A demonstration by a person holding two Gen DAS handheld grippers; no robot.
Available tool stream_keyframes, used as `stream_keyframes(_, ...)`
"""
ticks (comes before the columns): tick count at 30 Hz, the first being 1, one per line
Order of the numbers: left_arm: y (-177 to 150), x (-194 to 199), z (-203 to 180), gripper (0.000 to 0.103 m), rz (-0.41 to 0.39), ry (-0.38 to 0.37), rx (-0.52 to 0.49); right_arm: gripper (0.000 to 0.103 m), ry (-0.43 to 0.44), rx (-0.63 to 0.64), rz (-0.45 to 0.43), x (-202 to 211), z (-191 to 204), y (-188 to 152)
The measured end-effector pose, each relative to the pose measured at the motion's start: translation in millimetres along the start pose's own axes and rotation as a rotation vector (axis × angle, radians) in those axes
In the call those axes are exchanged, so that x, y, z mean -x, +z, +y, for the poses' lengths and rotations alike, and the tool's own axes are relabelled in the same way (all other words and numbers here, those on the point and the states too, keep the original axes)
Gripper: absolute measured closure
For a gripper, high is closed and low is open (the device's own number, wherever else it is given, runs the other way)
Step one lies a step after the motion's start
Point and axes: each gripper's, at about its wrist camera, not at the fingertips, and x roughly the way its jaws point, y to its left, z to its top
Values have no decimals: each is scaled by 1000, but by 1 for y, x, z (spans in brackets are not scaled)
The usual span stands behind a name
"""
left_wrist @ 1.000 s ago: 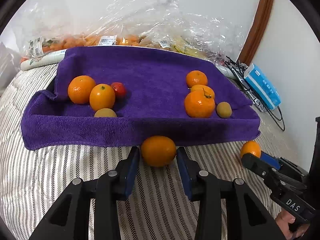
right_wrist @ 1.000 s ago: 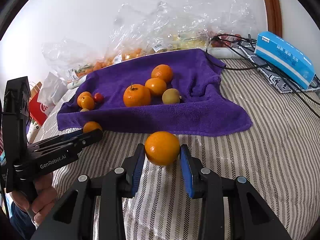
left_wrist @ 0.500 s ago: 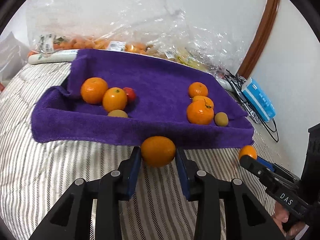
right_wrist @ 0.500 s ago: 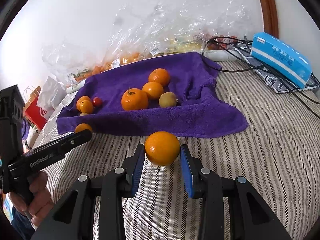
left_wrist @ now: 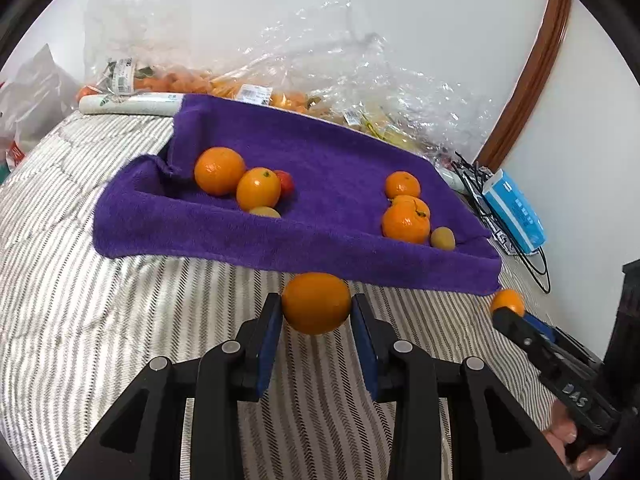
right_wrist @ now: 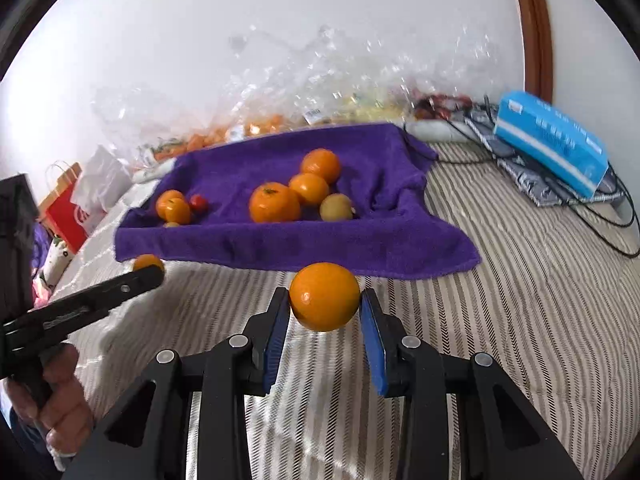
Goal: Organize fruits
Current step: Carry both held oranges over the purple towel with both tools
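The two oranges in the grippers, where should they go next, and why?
Probably carry the left gripper's orange forward over the purple towel to the left fruit cluster; both grippers hold oranges short of the towel's front edge, where fruit already sits grouped.

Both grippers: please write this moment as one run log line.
left gripper: shut on round orange fruit | right gripper: shut on second orange | purple towel: two fruit groups

A home bedroom, shown by the striped quilted bedding
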Motion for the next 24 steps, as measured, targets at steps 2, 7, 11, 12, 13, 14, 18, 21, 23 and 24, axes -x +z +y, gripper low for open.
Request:
stream_keyframes(2,3,4,2,70,-12,2,1,67,13,-10,1,5,1,4)
stream_keyframes(7,17,22,0,70,-47,24,-37,67,30,8,-39,23,12,27)
stream_keyframes(11,34,32,2,70,-60,46,-40,67,1,47,-72,30,27,48)
stream_keyframes(12,39,35,1,70,-65,61,-47,67,1,49,-73,30,30,52)
stream_keyframes(13,43,36,2,70,-68,72,-52,67,3,51,-77,29,32,57)
stream_keyframes(14,47,38,2,70,-71,83,-54,67,3,51,-84,29,34,62)
stream_keyframes(18,65,40,5,70,-73,89,-39,67,-26,48,-102,25,40,78)
stream_keyframes(21,79,39,4,70,-90,103,-43,67,-26,43,-123,22,44,91)
stream_keyframes(23,87,36,3,70,-100,103,-46,67,-28,42,-138,20,46,99)
stream_keyframes(24,91,34,2,70,-103,101,-45,67,-24,40,-142,18,46,104)
